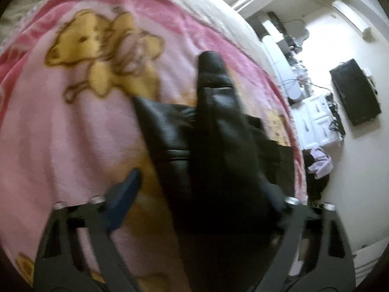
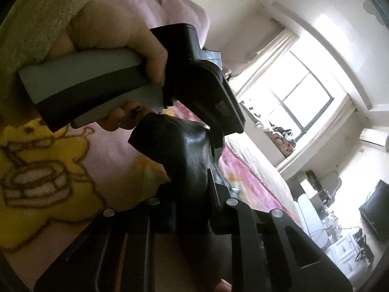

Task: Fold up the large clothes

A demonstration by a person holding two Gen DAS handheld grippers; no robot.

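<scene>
A black leather-like garment [image 1: 194, 146] lies on a pink blanket [image 1: 60, 133] with a yellow bear print, and one fold of it stands up in a peak. My left gripper [image 1: 199, 194] straddles the garment. Its blue left finger [image 1: 126, 194] stands apart from the cloth, and its right finger is mostly covered by it. In the right wrist view the black garment [image 2: 189, 150] rises from between the jaws of my right gripper [image 2: 192, 202], which is shut on it. Just above, a hand [image 2: 109, 31] holds the left gripper [image 2: 214, 146] by its grey handle.
The blanket covers a bed [image 1: 218, 12] whose edge curves along the right. Beyond it are white drawers [image 1: 318, 121], a dark screen [image 1: 355, 92] on the wall and clothes on the floor [image 1: 318, 163]. A bright window [image 2: 299, 97] is behind the bed.
</scene>
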